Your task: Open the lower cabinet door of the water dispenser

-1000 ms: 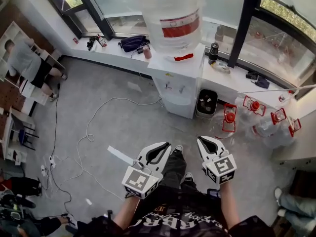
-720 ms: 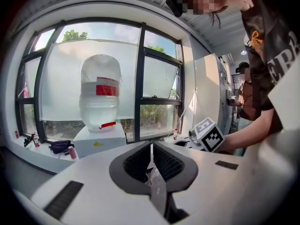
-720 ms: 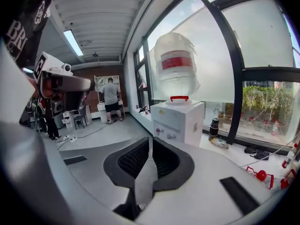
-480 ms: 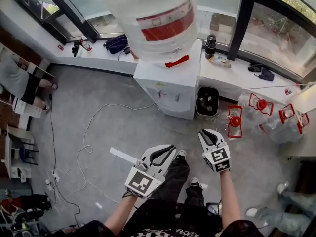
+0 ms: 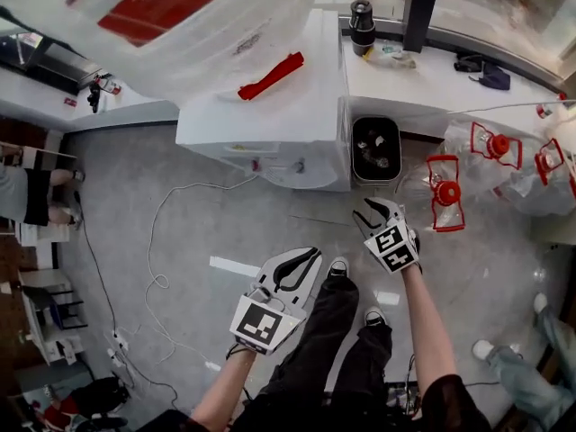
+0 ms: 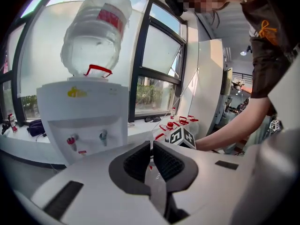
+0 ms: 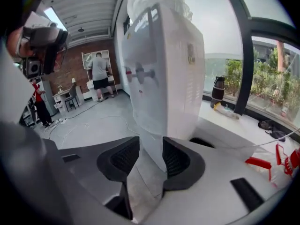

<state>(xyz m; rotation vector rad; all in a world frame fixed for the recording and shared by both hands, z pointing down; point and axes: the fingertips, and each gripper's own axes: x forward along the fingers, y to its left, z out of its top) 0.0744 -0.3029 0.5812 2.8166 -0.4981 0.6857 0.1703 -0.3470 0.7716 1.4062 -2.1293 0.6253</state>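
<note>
Facing water dispenser (image 5: 297, 115): L gripper (image 5: 312, 256) jaws together; R gripper (image 5: 370, 209) jaws just opened, nothing between.

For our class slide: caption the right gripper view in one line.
Right claw, just opening and empty, aimed at a corner of the dispenser.

Grey concrete floor (image 5: 225, 232) w/ white cables (image 5: 150, 241) looping across it. White ledge (image 5: 432, 84) runs under big windows (image 6: 159, 55) w/ dark frames; daylight & greenery outside. Far end: brick wall (image 7: 70, 60), ribbed white ceiling (image 7: 89, 3).
</note>
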